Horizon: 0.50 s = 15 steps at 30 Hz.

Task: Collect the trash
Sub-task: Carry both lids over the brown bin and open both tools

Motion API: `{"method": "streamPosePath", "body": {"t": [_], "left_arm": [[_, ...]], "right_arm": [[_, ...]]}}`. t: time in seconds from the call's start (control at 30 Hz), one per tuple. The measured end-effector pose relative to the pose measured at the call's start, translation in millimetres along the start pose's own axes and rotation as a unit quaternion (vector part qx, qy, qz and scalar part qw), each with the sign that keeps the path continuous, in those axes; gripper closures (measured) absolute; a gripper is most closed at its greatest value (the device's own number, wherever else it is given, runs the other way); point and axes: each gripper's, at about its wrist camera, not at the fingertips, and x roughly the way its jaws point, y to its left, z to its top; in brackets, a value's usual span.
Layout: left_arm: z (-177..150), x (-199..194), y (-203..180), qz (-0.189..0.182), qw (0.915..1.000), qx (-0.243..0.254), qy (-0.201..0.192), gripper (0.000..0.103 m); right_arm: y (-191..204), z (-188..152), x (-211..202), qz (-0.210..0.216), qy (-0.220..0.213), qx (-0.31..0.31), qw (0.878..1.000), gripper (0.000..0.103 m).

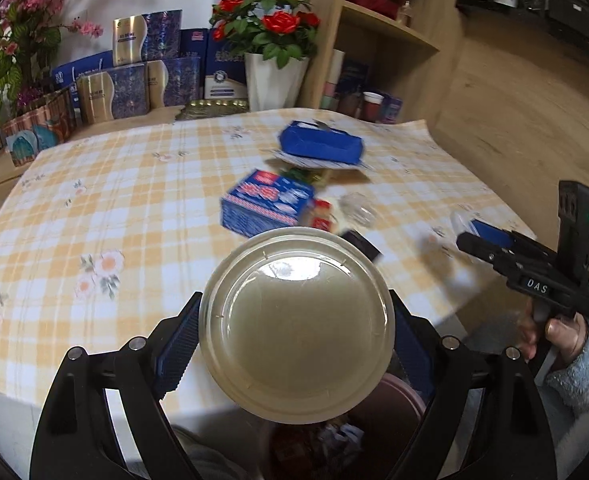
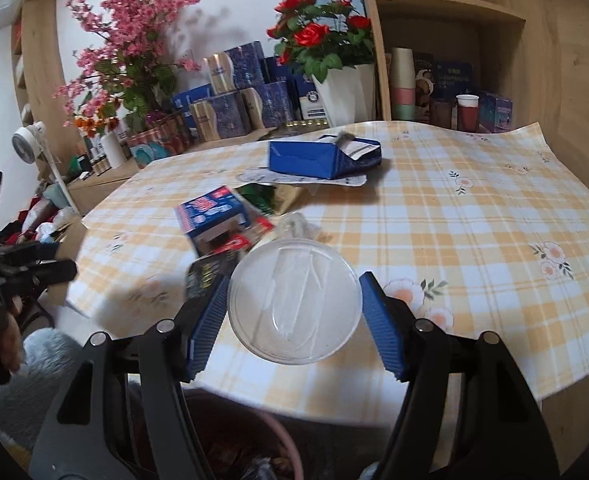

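My left gripper (image 1: 294,308) is shut on a round beige plastic bowl (image 1: 296,332), its blue pads pressing both sides. The bowl hangs over the table's near edge, above a brown bin (image 1: 398,390) that holds trash. My right gripper (image 2: 294,304) is shut on a clear plastic cup (image 2: 294,300), also above the bin's pink rim (image 2: 284,420). In the left wrist view the right gripper (image 1: 478,236) shows at the right with the clear cup at its tip. On the checked tablecloth lie a blue-red carton (image 1: 268,204), an open blue box (image 1: 320,146) and crumpled clear plastic (image 1: 358,210).
A green-gold foil wrapper (image 2: 270,196) and a black packet (image 2: 206,272) lie by the carton. A white pot of red roses (image 2: 342,92), stacked boxes and pink blossoms stand behind the table. Wooden shelves (image 2: 446,16) rise at the right. A hand in a fluffy sleeve (image 1: 574,356) holds the right gripper.
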Motion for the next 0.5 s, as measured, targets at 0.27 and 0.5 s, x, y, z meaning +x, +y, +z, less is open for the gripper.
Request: {"method": "streamPosePath", "body": {"t": [0.27, 0.5], "left_arm": [[-51, -5, -45, -0.017, 0.9985, 0.048, 0.022, 0.018], [-83, 3, -68, -0.024, 0.9958, 0.08, 0.036, 0.018]], "right_arm": [[29, -30, -33, 0.006, 0.011, -0.019, 1.0, 0.036], [31, -37, -47, 0.015, 0.009, 0.001, 1.0, 0.036]]}}
